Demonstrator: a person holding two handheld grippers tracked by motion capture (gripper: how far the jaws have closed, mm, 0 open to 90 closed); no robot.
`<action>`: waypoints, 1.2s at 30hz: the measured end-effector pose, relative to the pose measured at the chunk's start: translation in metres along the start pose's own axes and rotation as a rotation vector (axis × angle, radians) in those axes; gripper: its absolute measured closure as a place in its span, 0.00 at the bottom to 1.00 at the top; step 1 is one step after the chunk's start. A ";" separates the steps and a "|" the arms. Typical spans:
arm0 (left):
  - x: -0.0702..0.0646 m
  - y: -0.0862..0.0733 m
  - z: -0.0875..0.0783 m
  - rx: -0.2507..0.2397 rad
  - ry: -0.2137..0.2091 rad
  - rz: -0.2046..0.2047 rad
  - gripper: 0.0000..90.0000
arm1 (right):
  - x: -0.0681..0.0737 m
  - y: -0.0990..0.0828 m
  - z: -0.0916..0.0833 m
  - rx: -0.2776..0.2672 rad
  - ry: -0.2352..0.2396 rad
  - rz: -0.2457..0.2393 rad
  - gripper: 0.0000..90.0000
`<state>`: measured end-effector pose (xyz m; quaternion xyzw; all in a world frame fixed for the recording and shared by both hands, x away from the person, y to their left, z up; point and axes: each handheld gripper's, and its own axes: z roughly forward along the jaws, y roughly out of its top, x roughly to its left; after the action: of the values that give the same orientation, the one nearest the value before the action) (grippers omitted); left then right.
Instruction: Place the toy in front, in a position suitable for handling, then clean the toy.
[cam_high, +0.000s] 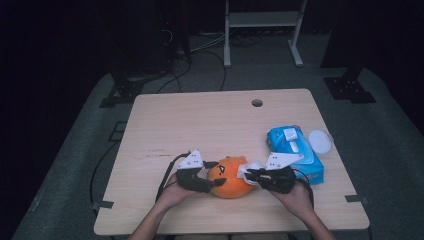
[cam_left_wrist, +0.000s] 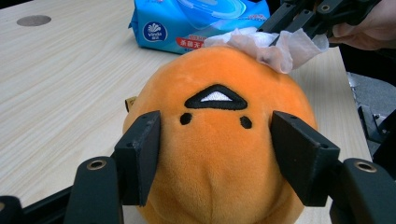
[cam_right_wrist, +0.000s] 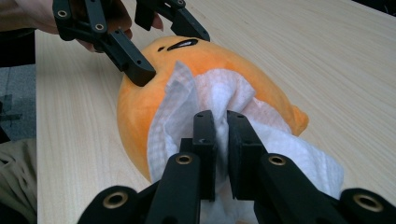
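Near the desk's (cam_high: 200, 115) front edge, the orange plush (cam_high: 230, 177) is clamped by the left gripper (cam_left_wrist: 215, 154); a white wipe (cam_right_wrist: 219, 98), pinched by the right gripper (cam_right_wrist: 220, 140), is pressed against it; wiping appears underway.

— What sort of place is this?

— A recording lab or studio, by the look of it: one bare wooden table (cam_high: 200, 120) standing alone on grey carpet (cam_high: 75, 150), everything around it dark.

— What else shows it?

— Beyond the left gripper (cam_high: 204, 176), on the far side of the table, black stands (cam_high: 125, 85) and loose cables (cam_high: 210, 50) (trailing over the floor), plus a white metal frame (cam_high: 262, 25).
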<state>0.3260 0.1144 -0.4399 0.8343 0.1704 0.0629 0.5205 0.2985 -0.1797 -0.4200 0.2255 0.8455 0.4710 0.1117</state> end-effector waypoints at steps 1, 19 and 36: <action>0.000 0.000 0.000 -0.001 0.000 -0.001 0.39 | 0.000 0.000 0.000 0.000 0.001 0.000 0.91; -0.001 0.000 0.002 0.000 0.002 0.015 0.38 | 0.018 0.013 0.012 -0.014 0.038 -0.064 0.91; 0.009 -0.002 0.002 -0.022 0.026 -0.079 0.40 | 0.024 0.009 0.007 -0.015 0.050 -0.087 0.91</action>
<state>0.3340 0.1165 -0.4432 0.8202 0.2092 0.0551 0.5295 0.2826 -0.1586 -0.4157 0.1759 0.8535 0.4775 0.1125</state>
